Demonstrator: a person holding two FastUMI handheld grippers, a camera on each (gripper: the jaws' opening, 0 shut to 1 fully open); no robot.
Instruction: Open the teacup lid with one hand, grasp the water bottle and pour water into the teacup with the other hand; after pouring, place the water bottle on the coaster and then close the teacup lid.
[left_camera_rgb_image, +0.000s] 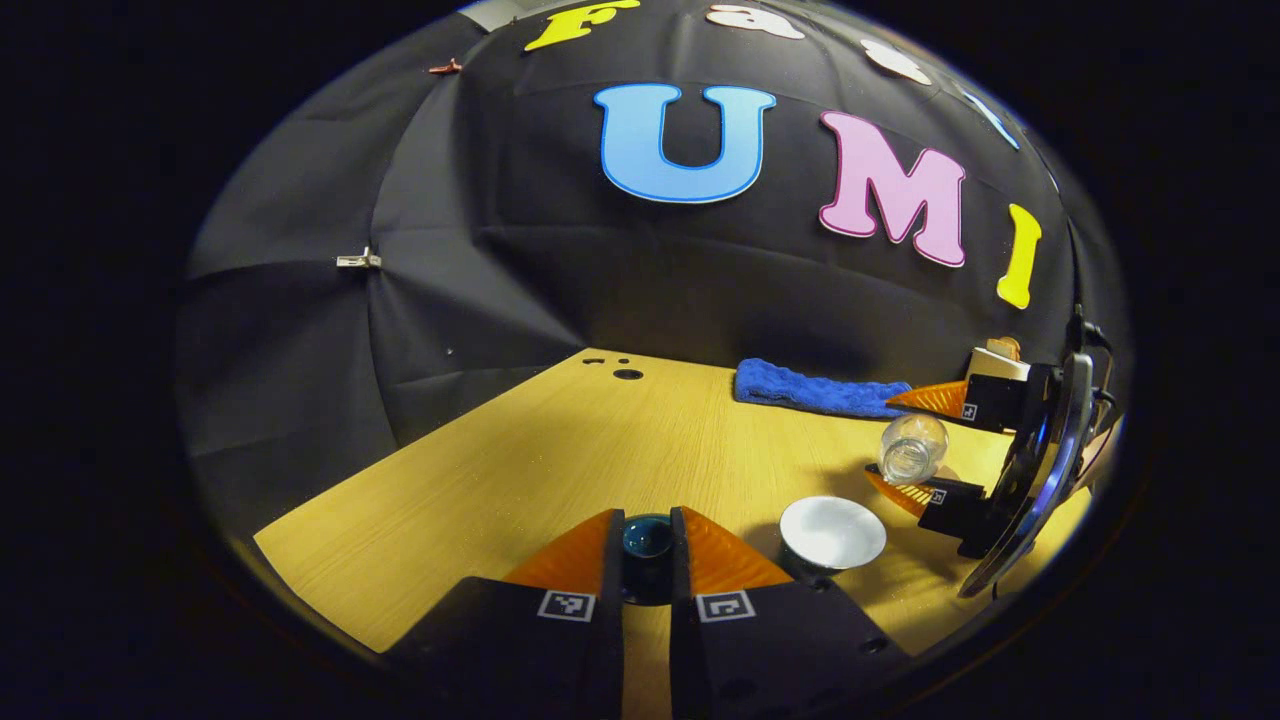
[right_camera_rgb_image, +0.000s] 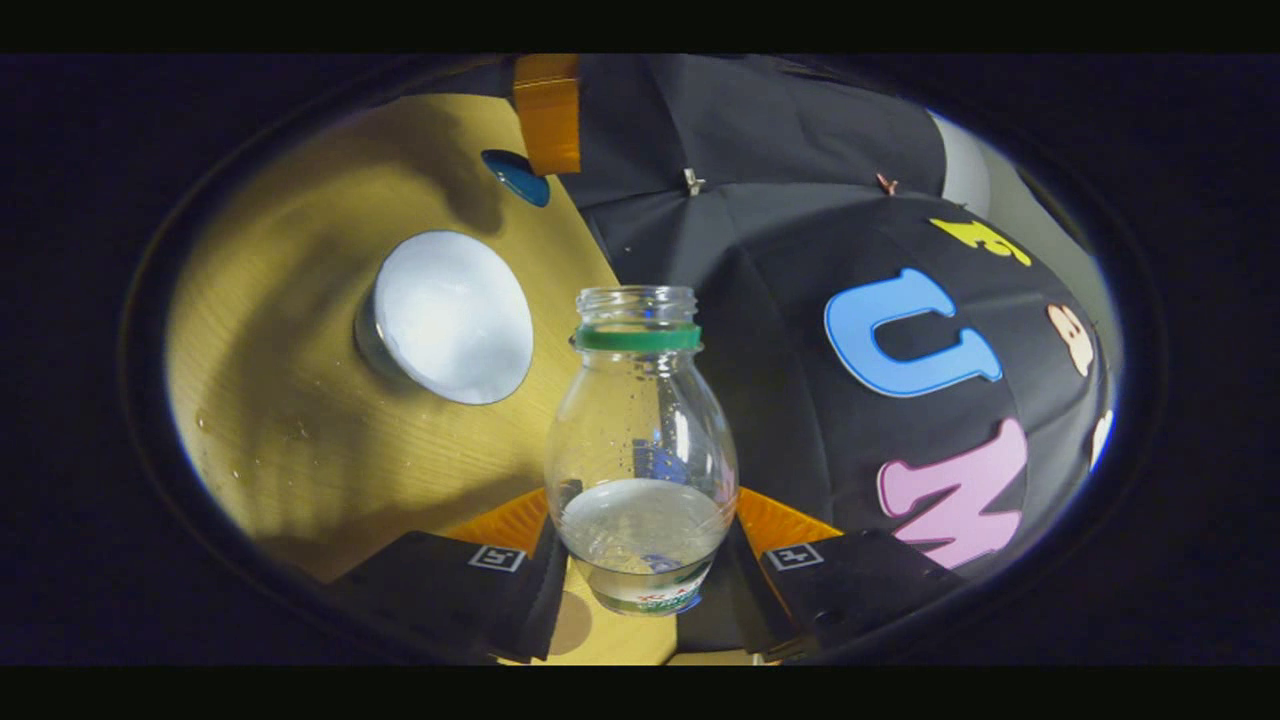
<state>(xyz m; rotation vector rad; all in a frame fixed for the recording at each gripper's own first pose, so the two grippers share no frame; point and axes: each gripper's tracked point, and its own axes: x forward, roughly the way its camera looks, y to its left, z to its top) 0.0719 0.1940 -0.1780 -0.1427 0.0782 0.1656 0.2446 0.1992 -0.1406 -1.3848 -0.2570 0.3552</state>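
In the left gripper view the left gripper (left_camera_rgb_image: 648, 560) has its jaws drawn close together, with only a narrow gap between them, and a dark blue lid (left_camera_rgb_image: 647, 540) with a rounded knob sits clamped in that gap, a finger pressing on each side. The lid is held off the teacup (left_camera_rgb_image: 832, 535), which stands open on the wooden table (left_camera_rgb_image: 520, 480) just to the right of the held lid, its pale inside facing up.

In the right gripper view the right gripper (right_camera_rgb_image: 645, 560) has its jaws set wide enough to take the lower body of the water bottle (right_camera_rgb_image: 640, 450), and both fingers press against the bottle's sides. The bottle is clear glass with a green ring (right_camera_rgb_image: 637, 337) under its uncapped mouth, and water lies in its lower part. In this view the teacup (right_camera_rgb_image: 450, 315) lies up and to the left of the bottle's neck, apart from it. Beyond the teacup, the lid (right_camera_rgb_image: 515, 177) shows as a blue shape beside one finger (right_camera_rgb_image: 547, 110) of the other gripper.

Back in the left gripper view, the right gripper (left_camera_rgb_image: 925, 445) holds the bottle (left_camera_rgb_image: 912, 447) just to the right of the teacup and tipped over, its mouth pointing toward the camera. A folded blue cloth (left_camera_rgb_image: 815, 390) lies on the table behind the teacup, near the booth wall.
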